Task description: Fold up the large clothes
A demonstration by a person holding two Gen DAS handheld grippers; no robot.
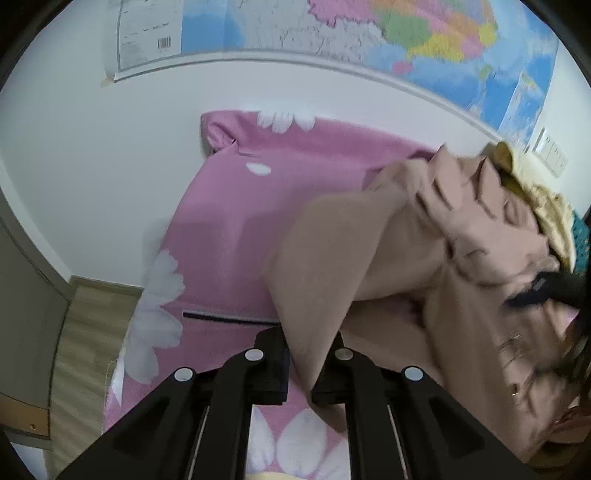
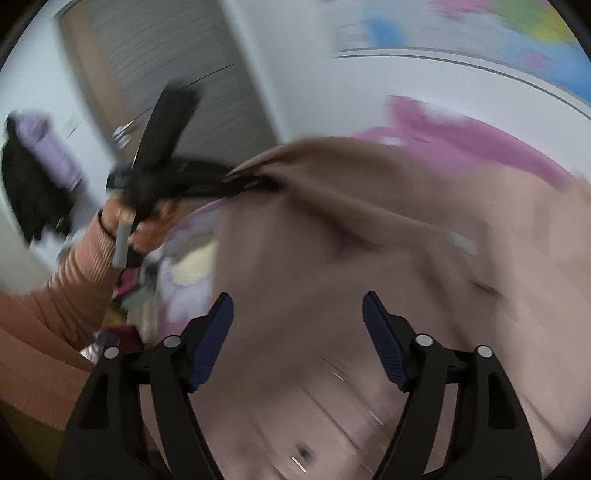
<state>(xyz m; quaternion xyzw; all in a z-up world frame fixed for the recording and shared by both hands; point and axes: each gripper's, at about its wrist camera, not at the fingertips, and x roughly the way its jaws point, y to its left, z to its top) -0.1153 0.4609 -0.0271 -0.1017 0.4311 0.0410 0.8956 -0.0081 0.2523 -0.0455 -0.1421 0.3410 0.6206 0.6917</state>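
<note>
A large beige garment [image 1: 388, 251] lies bunched on the pink bed, and it fills the right wrist view [image 2: 369, 240]. My left gripper [image 1: 301, 365] is shut on a fold of it, and the cloth runs up between the black fingers. The right wrist view shows that gripper [image 2: 264, 182] at the upper left, pinching a raised edge of the garment, with a hand [image 2: 140, 225] in a striped sleeve behind it. My right gripper [image 2: 299, 339] stands open just above the cloth, nothing between its blue pads. In the left wrist view it is a dark blur [image 1: 535, 291] at the right.
A pink sheet [image 1: 229, 206] with white flowers covers the bed. A map [image 1: 369, 33] hangs on the white wall behind. A yellow fluffy thing [image 1: 550, 210] lies past the garment. Wooden floor [image 1: 85, 332] shows at the left. Dark and lilac clothes [image 2: 37, 173] hang beside a door.
</note>
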